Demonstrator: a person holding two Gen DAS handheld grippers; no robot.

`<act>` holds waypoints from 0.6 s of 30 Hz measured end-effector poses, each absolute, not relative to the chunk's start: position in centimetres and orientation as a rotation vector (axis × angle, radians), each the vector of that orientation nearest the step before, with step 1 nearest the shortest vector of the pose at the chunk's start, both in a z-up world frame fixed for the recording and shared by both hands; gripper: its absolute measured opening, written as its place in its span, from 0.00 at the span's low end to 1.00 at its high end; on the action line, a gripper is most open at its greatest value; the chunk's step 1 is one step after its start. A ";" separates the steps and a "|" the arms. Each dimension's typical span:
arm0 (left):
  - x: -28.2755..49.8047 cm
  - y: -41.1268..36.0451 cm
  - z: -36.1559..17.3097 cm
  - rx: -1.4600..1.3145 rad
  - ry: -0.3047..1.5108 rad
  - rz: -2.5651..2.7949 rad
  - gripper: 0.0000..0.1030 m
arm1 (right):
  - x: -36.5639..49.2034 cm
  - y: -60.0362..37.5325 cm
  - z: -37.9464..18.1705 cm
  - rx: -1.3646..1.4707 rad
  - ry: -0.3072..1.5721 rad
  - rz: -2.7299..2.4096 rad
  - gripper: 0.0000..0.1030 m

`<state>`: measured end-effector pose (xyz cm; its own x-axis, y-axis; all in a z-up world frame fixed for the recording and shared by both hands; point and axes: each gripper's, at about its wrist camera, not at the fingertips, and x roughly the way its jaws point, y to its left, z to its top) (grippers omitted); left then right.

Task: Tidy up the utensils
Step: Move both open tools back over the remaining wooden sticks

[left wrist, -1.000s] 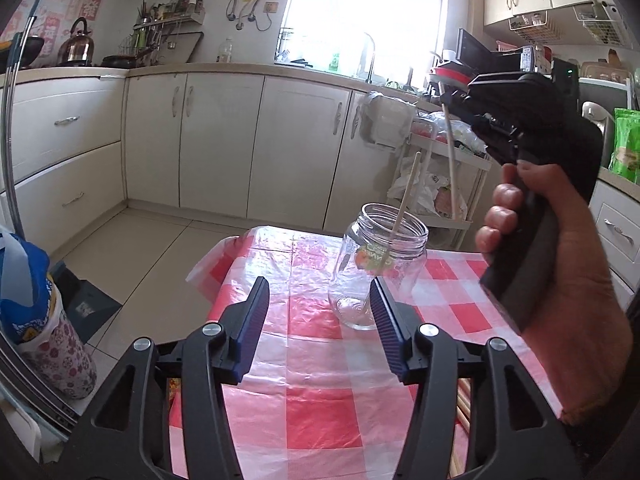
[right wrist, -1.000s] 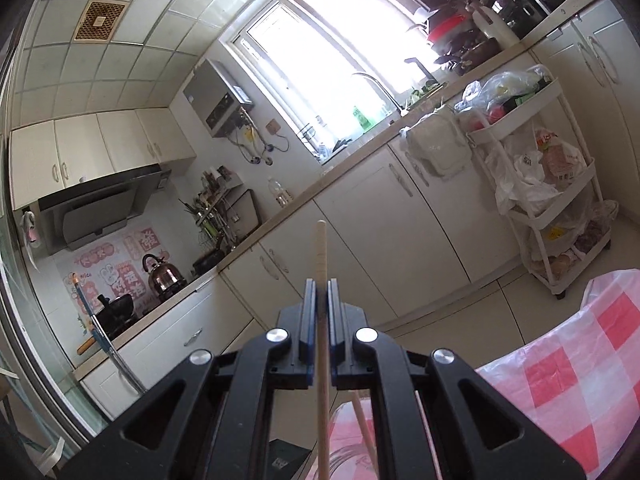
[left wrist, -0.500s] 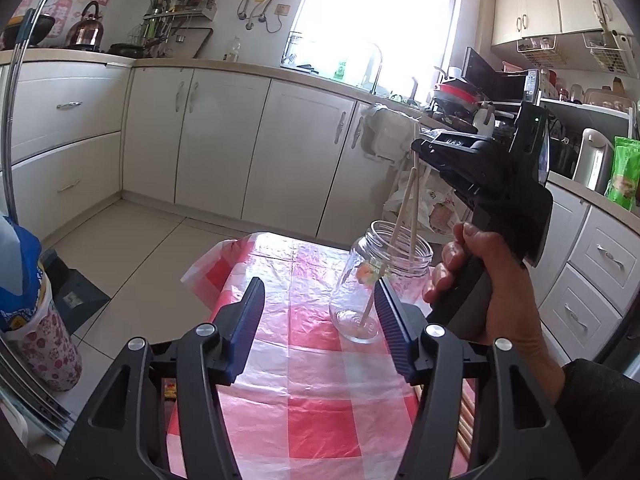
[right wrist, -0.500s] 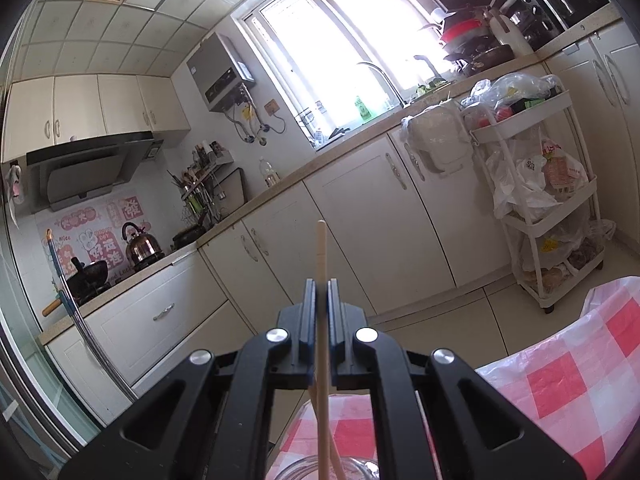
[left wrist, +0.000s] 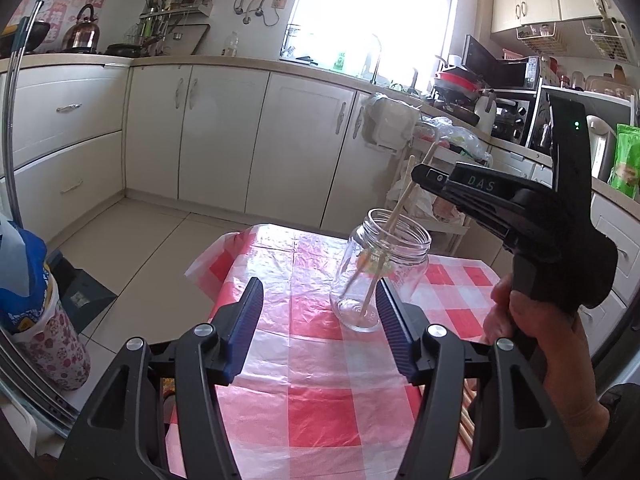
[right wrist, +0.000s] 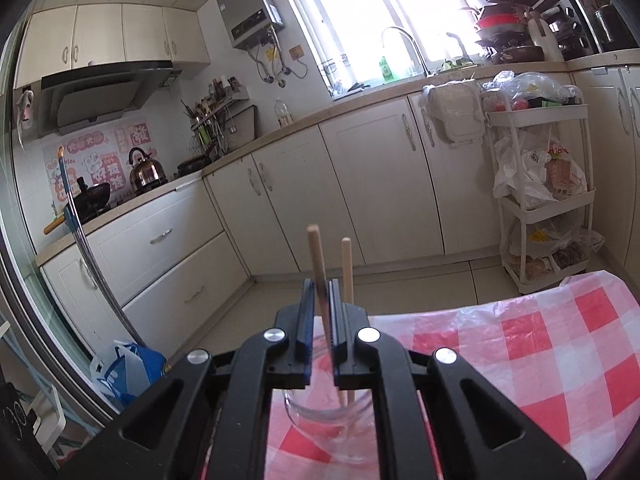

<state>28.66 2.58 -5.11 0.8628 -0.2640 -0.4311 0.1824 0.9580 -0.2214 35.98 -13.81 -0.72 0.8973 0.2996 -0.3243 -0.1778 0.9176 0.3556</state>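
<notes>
— Where was the jar?

— The glass jar (left wrist: pixel 379 276) stood upright on the red-and-white checked tablecloth (left wrist: pixel 320 400), just ahead of the left gripper (left wrist: pixel 320 328) and a little to its right. Two wooden chopsticks (left wrist: pixel 394 216) leaned inside it, their lower ends at the bottom of the glass and their tops sticking out past the rim.

— And the left gripper's jaws?

— Spread wide, with nothing between them. Its right finger sat just beside the jar's base.

— What about the other one?

— The right gripper (right wrist: pixel 321 316) hung directly above the jar's mouth, its jaws parted only a narrow way. One chopstick (right wrist: pixel 318 276) stood in that gap, touching the right pad but clear of the left one. The second chopstick (right wrist: pixel 347 270) rose just to the right, outside the fingers.

— Who held it?

— A hand (left wrist: pixel 536 344) wrapped round the handle, seen from the left wrist camera.
</notes>
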 end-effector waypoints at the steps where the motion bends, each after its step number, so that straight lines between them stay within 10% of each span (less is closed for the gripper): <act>1: 28.4 2.4 -5.0 -0.169 0.482 -0.238 0.54 | 35.6 -14.0 -0.8 0.327 0.396 0.252 0.32; 11: 25.4 -0.7 -5.1 -0.052 0.618 -0.311 0.55 | 27.2 -22.3 -0.8 0.355 0.551 0.167 0.39; 18: 24.9 -5.4 -7.4 0.032 0.777 -0.357 0.55 | 23.3 -24.9 -9.1 0.333 0.879 0.141 0.23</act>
<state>24.94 -5.36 -7.35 0.6560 -0.3036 -0.6910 0.3267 0.9395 -0.1026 23.26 -24.88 -9.07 0.6323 0.2567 -0.7310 0.0146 0.9394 0.3425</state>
